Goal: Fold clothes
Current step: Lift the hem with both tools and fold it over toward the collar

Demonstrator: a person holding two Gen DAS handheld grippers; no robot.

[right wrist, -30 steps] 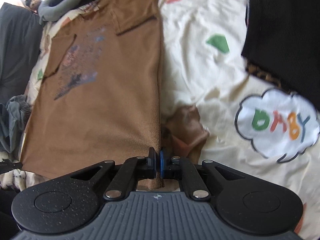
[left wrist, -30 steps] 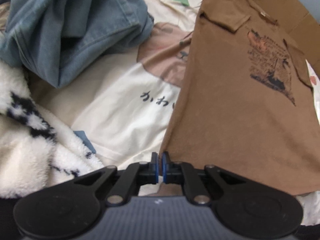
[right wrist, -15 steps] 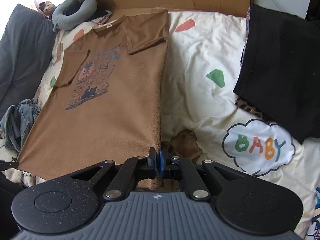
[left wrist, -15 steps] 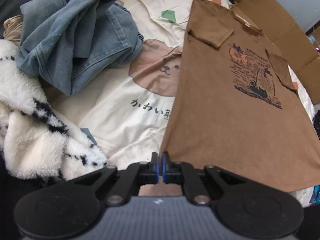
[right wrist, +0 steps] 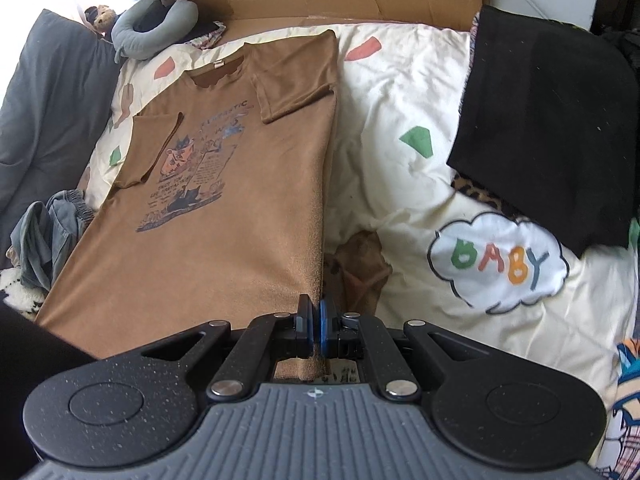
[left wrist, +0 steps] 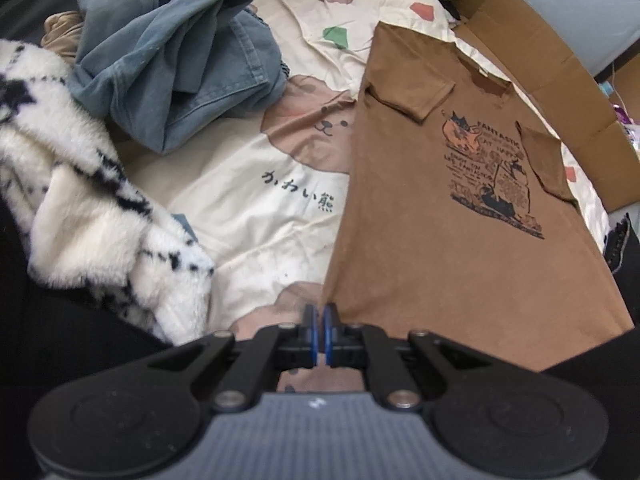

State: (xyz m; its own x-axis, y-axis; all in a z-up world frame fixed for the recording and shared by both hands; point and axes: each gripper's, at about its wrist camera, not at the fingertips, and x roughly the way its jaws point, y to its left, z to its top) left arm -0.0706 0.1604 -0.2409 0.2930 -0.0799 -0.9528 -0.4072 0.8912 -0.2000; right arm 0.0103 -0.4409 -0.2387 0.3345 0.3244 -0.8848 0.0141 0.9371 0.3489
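At the far left of the left wrist view a fluffy white blanket with black marks is heaped on the bed, and just beyond it lies a crumpled pair of blue jeans. Between them and the shirt spreads the cream bedsheet, printed with a bear face, a few dark characters and coloured shapes. The left gripper has its blue-padded jaws pinched tight on the near left corner of the brown T-shirt. The T-shirt lies stretched out lengthwise away from the cameras, print side up, both short sleeves folded in over the chest, its collar at the far end beside a flattened cardboard sheet. In the right wrist view the same brown T-shirt fills the left half, its near hem raised off the sheet toward the grippers, and the jeans show at its far left side. A grey neck pillow sits beyond the collar. The right gripper is clamped on the near right corner of the hem, cloth showing between the pads. To the right lies the bedsheet with a cloud reading BABY, and a black garment covers its far right part.
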